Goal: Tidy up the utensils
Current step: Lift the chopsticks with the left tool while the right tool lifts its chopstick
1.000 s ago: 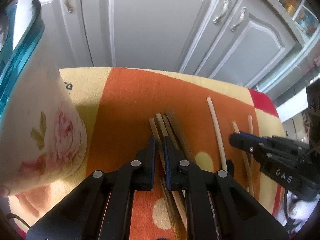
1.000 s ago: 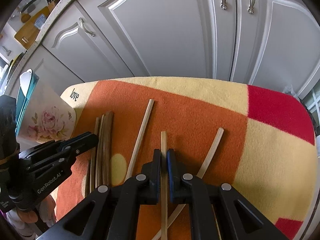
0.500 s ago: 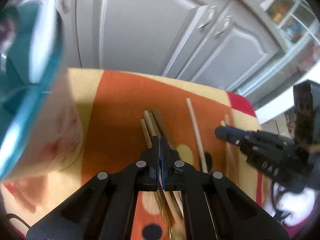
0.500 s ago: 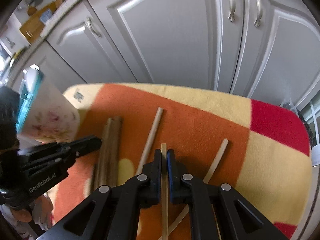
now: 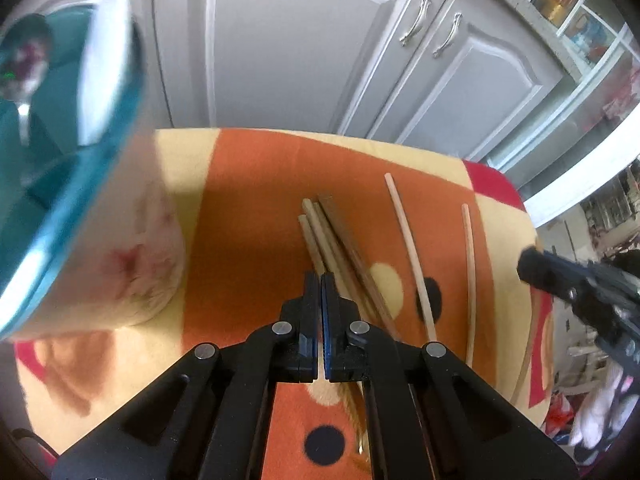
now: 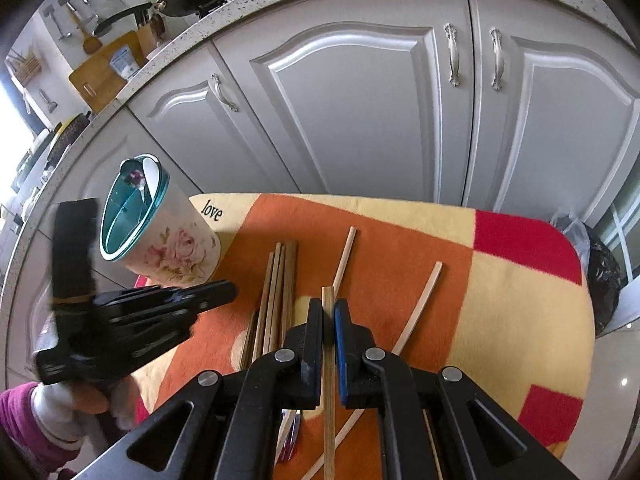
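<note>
Right gripper (image 6: 329, 320) has its jaws pinching one pale chopstick (image 6: 328, 364), lifted off the blanket (image 6: 520, 320). Left gripper (image 5: 321, 296) jaws are pressed together over the brown bundle (image 5: 340, 248), right of the floral cup (image 6: 176, 248). Two pale sticks (image 6: 416, 308) wait farther right; only spoons are in the cup, so it's early days.

Matt wooden chopsticks (image 6: 280, 292) are lying on a fuzzy fleece blanket (image 6: 520, 320), beside a glossy floral holder (image 6: 176, 248) and black plastic grippers.
</note>
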A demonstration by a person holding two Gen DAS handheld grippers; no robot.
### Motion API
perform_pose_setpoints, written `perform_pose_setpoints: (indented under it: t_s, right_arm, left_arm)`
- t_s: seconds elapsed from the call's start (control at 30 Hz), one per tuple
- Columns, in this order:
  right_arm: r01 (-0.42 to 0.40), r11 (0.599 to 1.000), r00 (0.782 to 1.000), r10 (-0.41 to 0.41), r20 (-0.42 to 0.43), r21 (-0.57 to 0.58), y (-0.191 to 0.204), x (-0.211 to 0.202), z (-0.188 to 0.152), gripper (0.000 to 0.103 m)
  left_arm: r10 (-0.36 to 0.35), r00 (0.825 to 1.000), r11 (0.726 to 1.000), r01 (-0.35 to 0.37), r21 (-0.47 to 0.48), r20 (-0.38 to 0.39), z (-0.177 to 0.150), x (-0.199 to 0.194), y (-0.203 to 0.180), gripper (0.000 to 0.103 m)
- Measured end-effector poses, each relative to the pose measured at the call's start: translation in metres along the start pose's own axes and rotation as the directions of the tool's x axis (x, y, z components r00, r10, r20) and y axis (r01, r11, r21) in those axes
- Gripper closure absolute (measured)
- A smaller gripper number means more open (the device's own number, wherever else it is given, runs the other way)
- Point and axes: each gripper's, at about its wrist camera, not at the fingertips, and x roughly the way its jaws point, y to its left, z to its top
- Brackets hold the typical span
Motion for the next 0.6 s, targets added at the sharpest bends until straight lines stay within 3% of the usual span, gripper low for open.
perform_pose_setpoints:
  t_s: [0.43,0.6]
  right_arm:
    - [-0.018,0.999,1.000,0.018,-0.007,0.050,-0.022,0.004,-0.006,0.098]
    - [-0.032,0.998,0.999,0.032,-0.002,0.055,-0.021,0.006,-0.006,0.098]
  left_arm:
    - [0.092,0.995,0.996,-0.091,0.014,-0.031,0.018,0.038,-0.018,0.099]
    - [0.063,0.997,0.998,-0.062,0.015,-0.039,0.019,0.038,-0.011,0.098]
